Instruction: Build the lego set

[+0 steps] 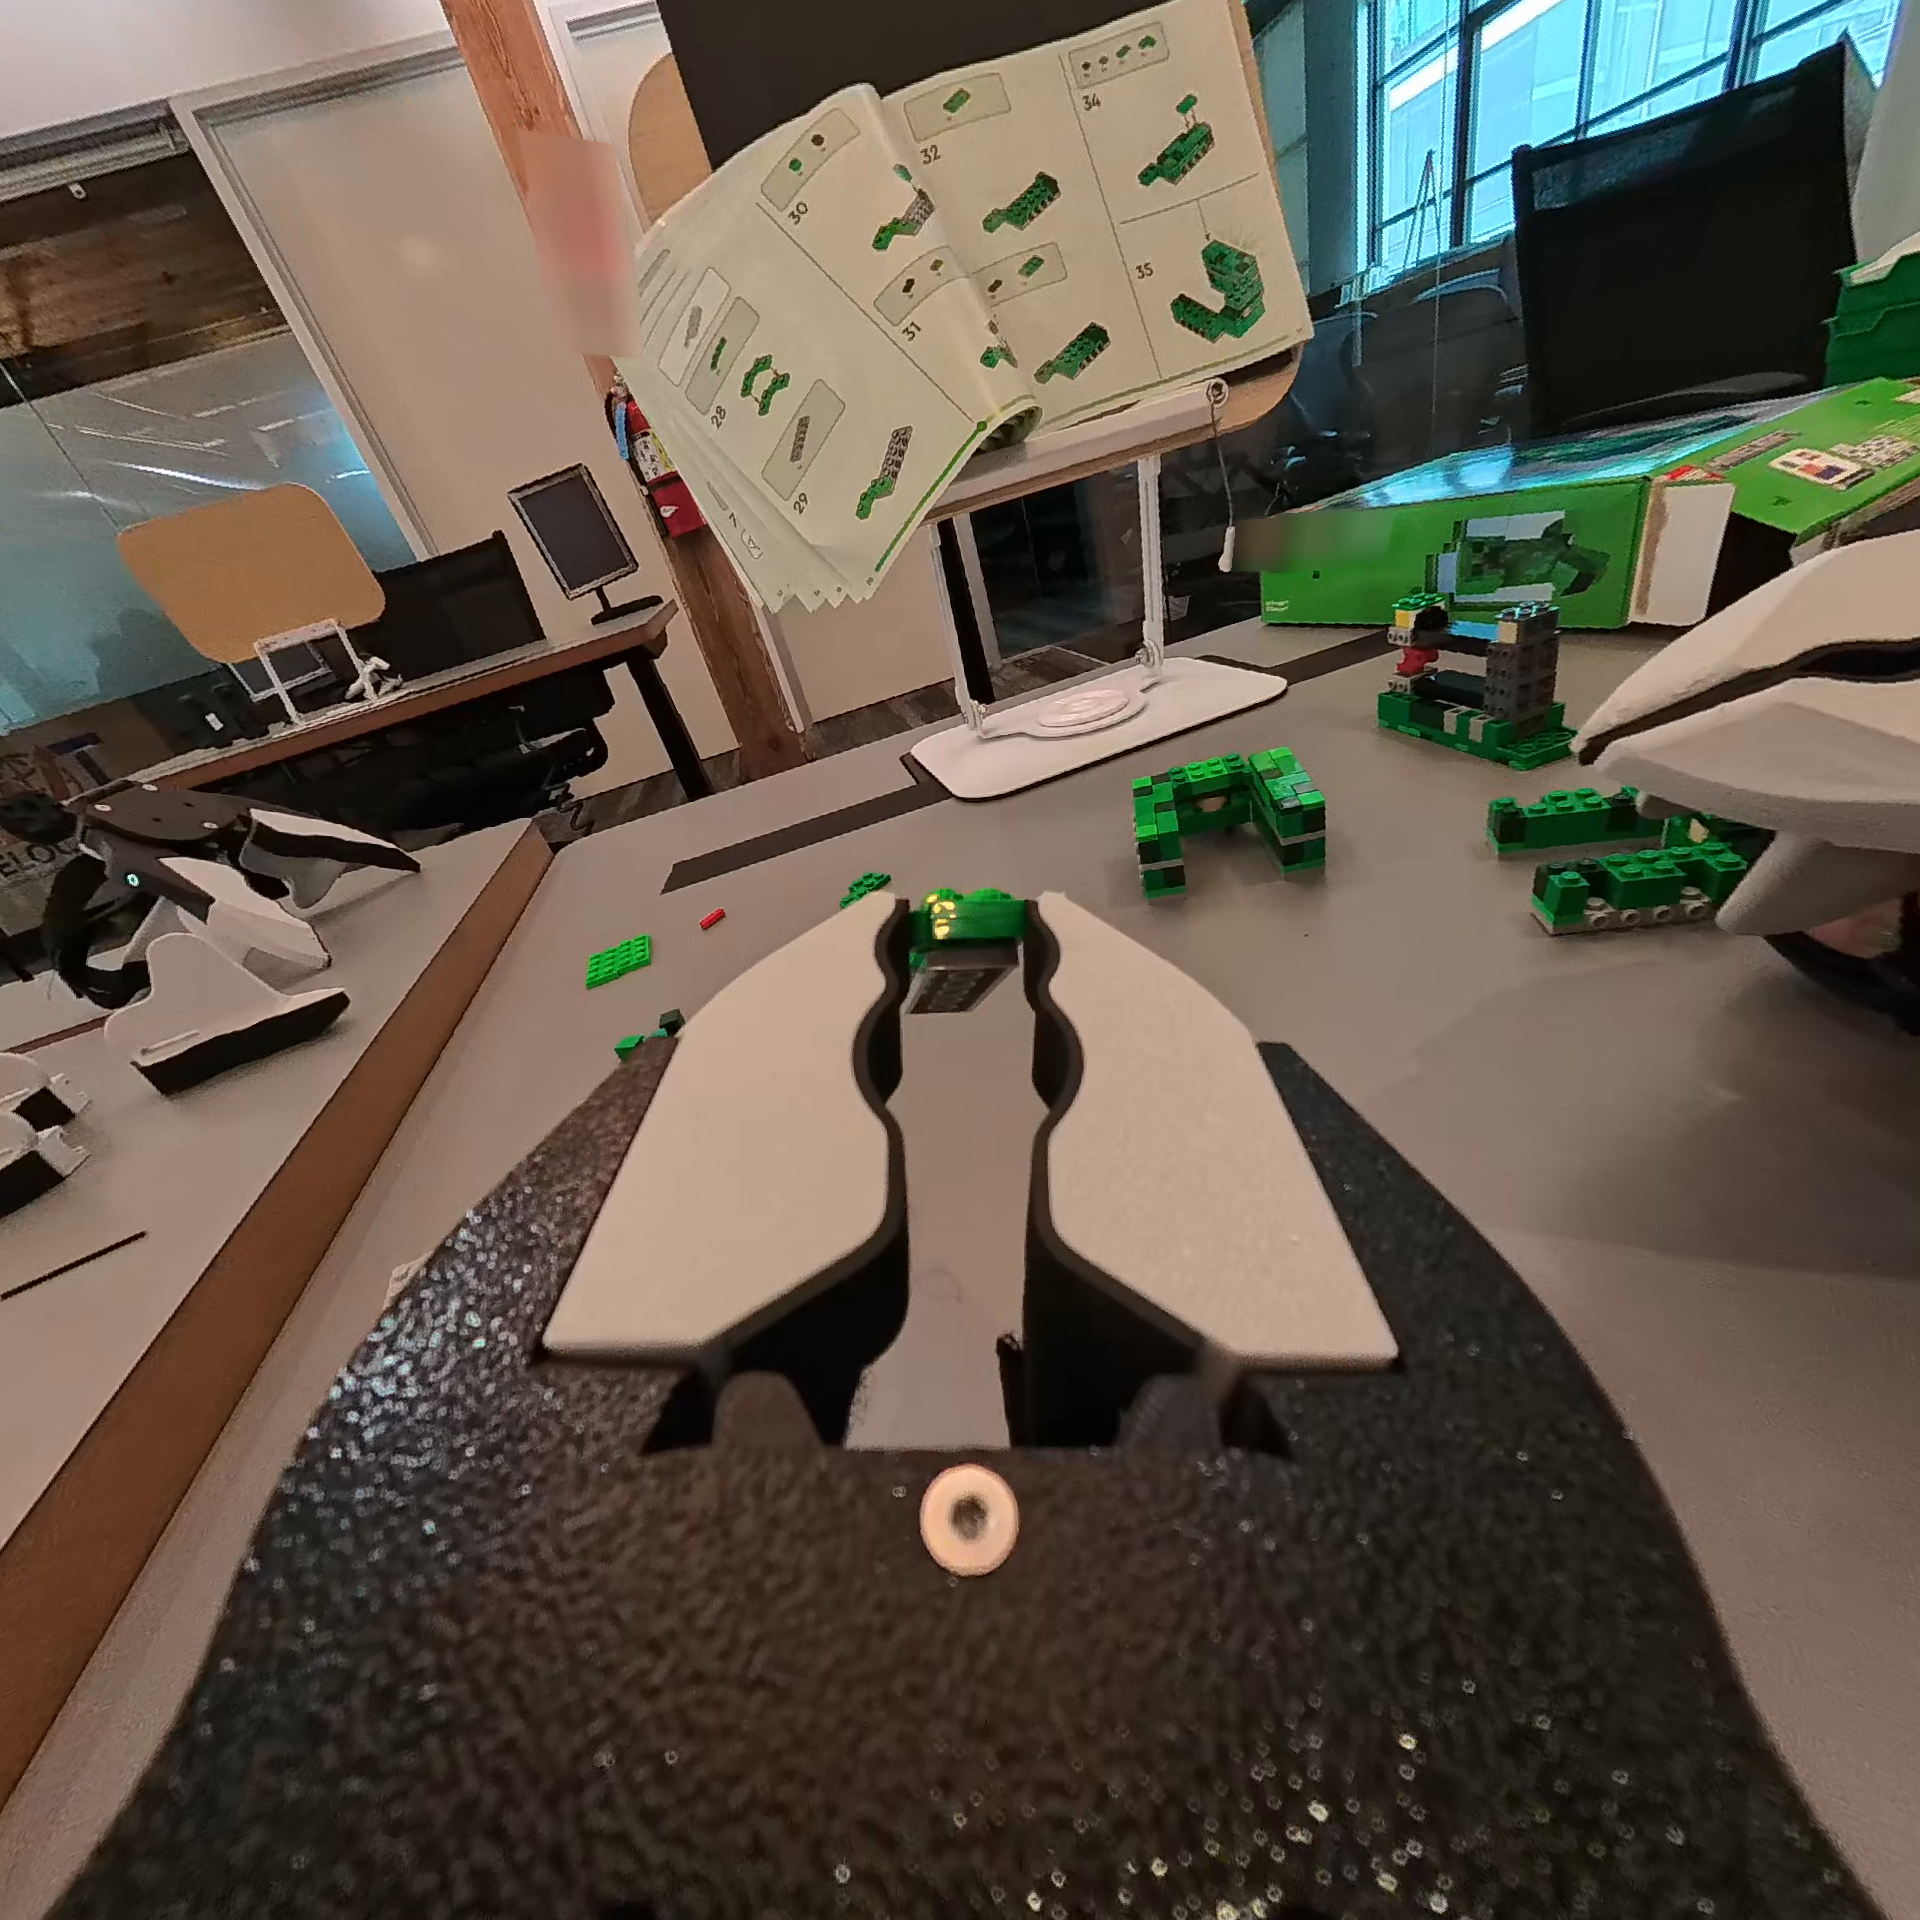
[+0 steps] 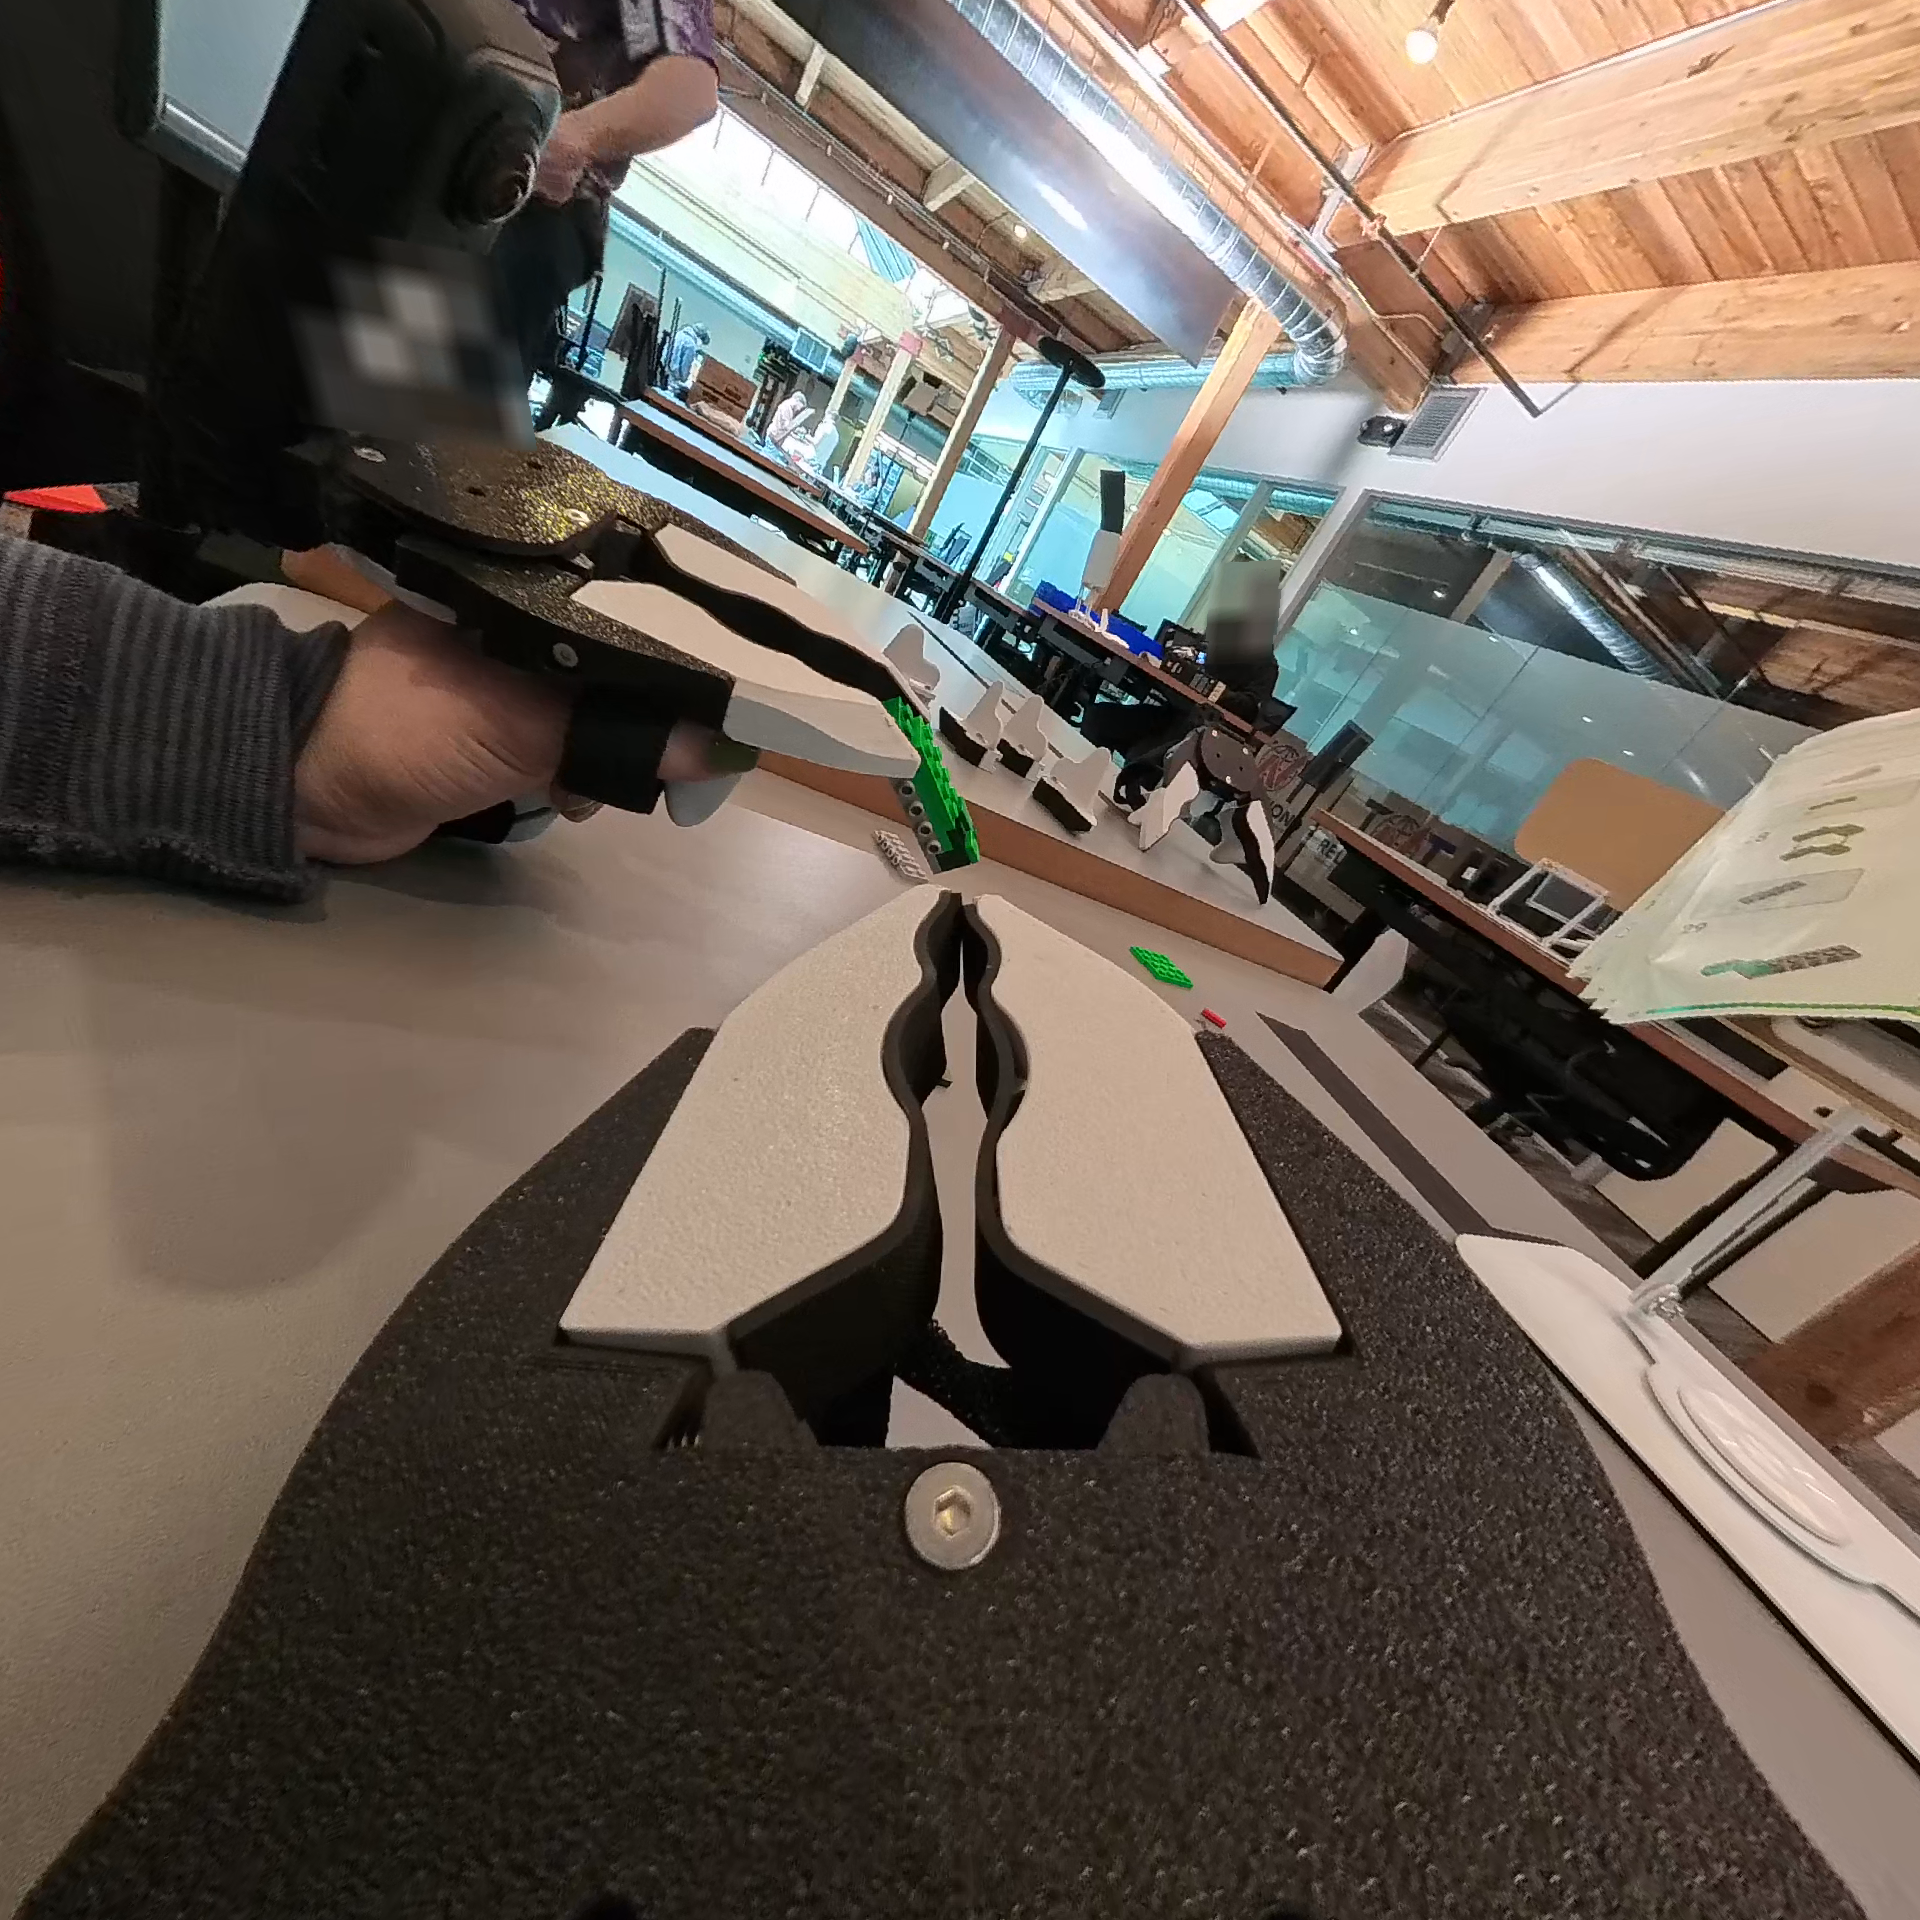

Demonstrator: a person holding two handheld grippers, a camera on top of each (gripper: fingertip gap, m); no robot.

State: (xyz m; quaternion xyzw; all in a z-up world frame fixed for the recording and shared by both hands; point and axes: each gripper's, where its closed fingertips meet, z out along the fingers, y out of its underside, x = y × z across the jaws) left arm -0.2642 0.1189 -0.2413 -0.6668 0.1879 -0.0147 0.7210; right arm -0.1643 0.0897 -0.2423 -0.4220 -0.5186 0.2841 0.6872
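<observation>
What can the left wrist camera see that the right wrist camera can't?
Only the left wrist view shows the green box, the arch-shaped green build and the open pages' pictures.

Only the right wrist view shows the hand that holds the left gripper.

Both show the green and grey piece in that gripper, the flat green plate, the instruction booklet and the table.
</observation>
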